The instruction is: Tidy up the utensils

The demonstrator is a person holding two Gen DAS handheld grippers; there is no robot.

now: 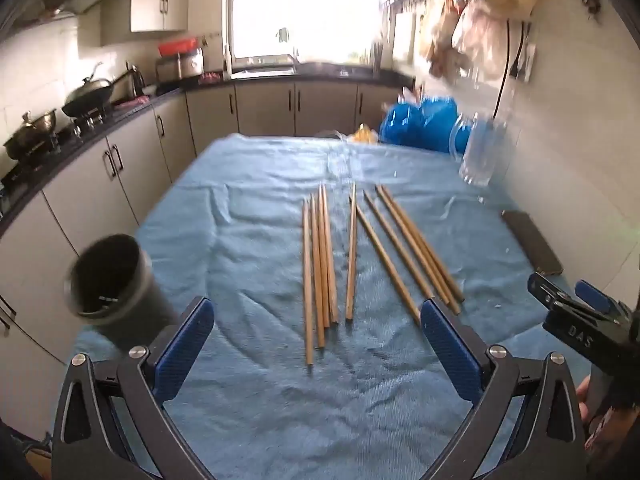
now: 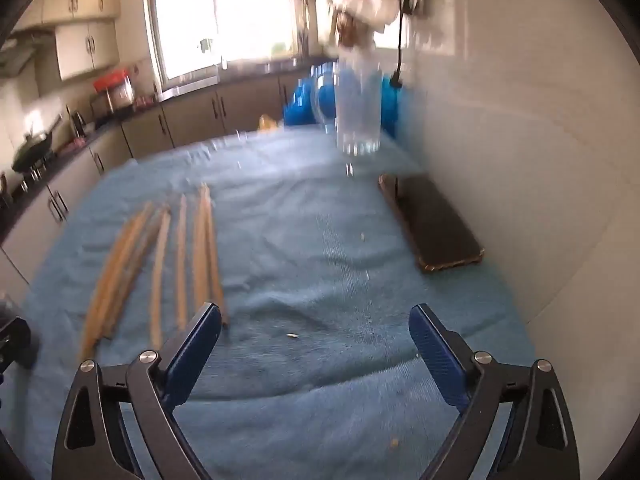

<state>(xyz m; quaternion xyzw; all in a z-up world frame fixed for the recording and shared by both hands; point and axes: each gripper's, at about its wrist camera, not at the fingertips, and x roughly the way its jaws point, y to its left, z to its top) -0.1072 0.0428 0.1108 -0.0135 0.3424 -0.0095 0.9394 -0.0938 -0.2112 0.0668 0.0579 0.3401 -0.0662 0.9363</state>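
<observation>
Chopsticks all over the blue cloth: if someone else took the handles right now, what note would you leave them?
Left tongs: open, empty, hanging over the near ends of the chopsticks.
Right tongs: open, empty, over bare cloth to the right of the chopsticks.
Wooden chopsticks: about ten, loose on the blue cloth, roughly in two fans.
Dark cup: at the table's left edge, apparently without chopsticks.
Clear glass mug: far right by the wall, looks empty.
Done: nothing gathered yet.
Left: pick up the chopsticks and probably stand them in a holder, likely the cup.
</observation>
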